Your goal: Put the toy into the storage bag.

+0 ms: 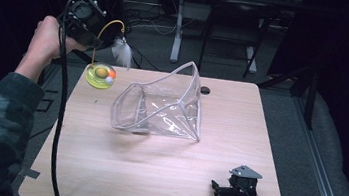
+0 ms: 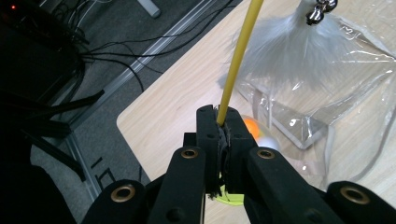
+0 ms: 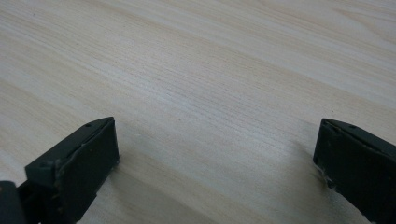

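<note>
The left gripper [image 1: 90,37], at the upper left of the high view, is clenched on the yellow wire [image 2: 237,60] of a cat toy. The toy's green dish [image 1: 99,75] with its balls hangs above the bench [image 1: 153,176] corner, and the white feather [image 1: 122,53] dangles beside it.

Judged step: carry the toy to the clear plastic bag [image 1: 161,107] lying just right of it, mouth facing left. Maintain a firm grip on the wire; move slowly to limit swing; lower the dish first.

Obstruction: the bag's limp rim may snag the feather or dish.

The right gripper [image 1: 231,190], lower right, rests on the bench with its jaws released, well apart from the bag.
</note>
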A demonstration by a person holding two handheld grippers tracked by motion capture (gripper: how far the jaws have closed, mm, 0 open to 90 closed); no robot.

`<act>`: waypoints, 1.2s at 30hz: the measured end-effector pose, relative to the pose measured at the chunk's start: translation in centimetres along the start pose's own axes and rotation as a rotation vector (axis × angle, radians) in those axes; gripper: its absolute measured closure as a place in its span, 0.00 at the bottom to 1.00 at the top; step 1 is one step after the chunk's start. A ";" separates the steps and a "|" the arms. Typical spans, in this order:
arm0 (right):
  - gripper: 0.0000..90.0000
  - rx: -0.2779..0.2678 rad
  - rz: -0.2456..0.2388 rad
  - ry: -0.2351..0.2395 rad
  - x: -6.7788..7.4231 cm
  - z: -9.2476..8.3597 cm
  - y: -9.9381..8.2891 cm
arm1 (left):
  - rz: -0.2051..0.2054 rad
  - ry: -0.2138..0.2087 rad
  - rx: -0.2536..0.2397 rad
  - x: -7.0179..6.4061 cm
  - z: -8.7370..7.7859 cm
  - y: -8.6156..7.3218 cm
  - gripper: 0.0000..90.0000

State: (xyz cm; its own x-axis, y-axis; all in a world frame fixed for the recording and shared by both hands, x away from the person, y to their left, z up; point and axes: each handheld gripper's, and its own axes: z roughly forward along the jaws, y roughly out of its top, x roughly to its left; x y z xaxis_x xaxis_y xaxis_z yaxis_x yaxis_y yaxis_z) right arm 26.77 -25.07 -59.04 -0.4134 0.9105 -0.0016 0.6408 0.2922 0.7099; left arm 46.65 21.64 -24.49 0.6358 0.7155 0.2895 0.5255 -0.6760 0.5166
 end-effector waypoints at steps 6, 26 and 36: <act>0.00 0.000 0.000 0.000 0.0 0.0 0.0 | 0.020 -0.028 -0.010 -0.9 0.3 0.6 0.98; 0.00 0.000 0.000 0.000 0.0 0.0 0.0 | 0.108 -0.132 -0.010 -4.6 1.9 2.7 0.98; 0.00 0.001 0.001 -0.001 0.0 0.0 0.0 | 0.138 -0.172 -0.003 -6.3 3.3 3.4 0.98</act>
State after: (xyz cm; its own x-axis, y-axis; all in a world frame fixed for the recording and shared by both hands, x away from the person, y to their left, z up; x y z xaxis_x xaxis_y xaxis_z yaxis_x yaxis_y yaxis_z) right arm 26.74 -25.06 -59.03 -0.4124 0.9110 -0.0013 0.6416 0.2914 0.7095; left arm 46.28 14.24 -27.27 0.7890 0.5752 0.2161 0.4251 -0.7649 0.4839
